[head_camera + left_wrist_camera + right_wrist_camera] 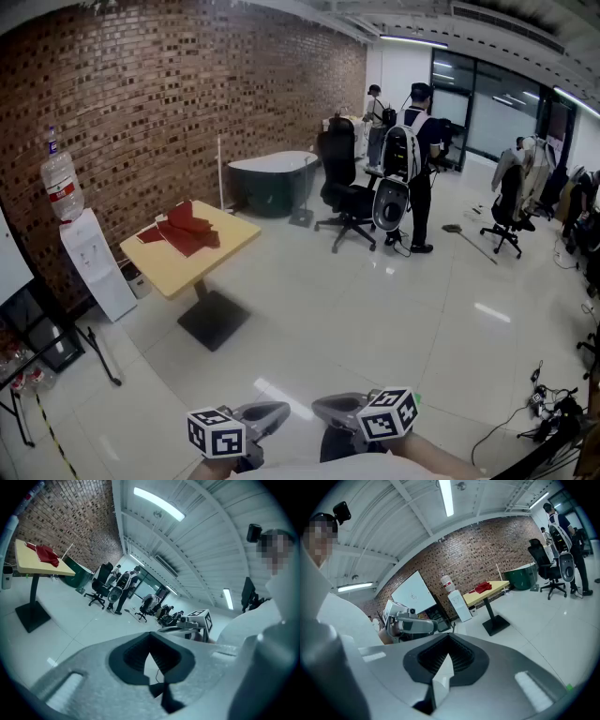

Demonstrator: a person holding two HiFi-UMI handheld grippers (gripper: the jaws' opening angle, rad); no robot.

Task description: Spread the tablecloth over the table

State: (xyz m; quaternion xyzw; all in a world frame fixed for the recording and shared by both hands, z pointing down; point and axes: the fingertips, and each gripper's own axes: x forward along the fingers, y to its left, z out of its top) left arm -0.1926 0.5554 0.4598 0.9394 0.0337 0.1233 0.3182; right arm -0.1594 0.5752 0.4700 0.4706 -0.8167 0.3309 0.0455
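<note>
You hold both tools low at the bottom edge of the head view, side by side and well away from the work. Your left gripper (278, 410) is clenched, its jaws pressed together with nothing between them, and your right gripper (322, 406) is clenched and empty in the same way. The red tablecloth (185, 230) is not in either claw. It lies bunched and folded on the far part of the square yellow table (223, 251), towards the brick wall (169, 103), and covers only a small share of the top. The table stands on a single post with a dark square base (214, 320), across a stretch of pale glossy floor (375, 309) from you. Just left of the table a white water dispenser (97, 267) stands against the wall with a bottle (60, 186) on top. Beyond the table sits a dark green tub (272, 180), and to its right a black office chair (345, 192). A person with a backpack (417, 155) stands beside the chair, facing away from you.
</note>
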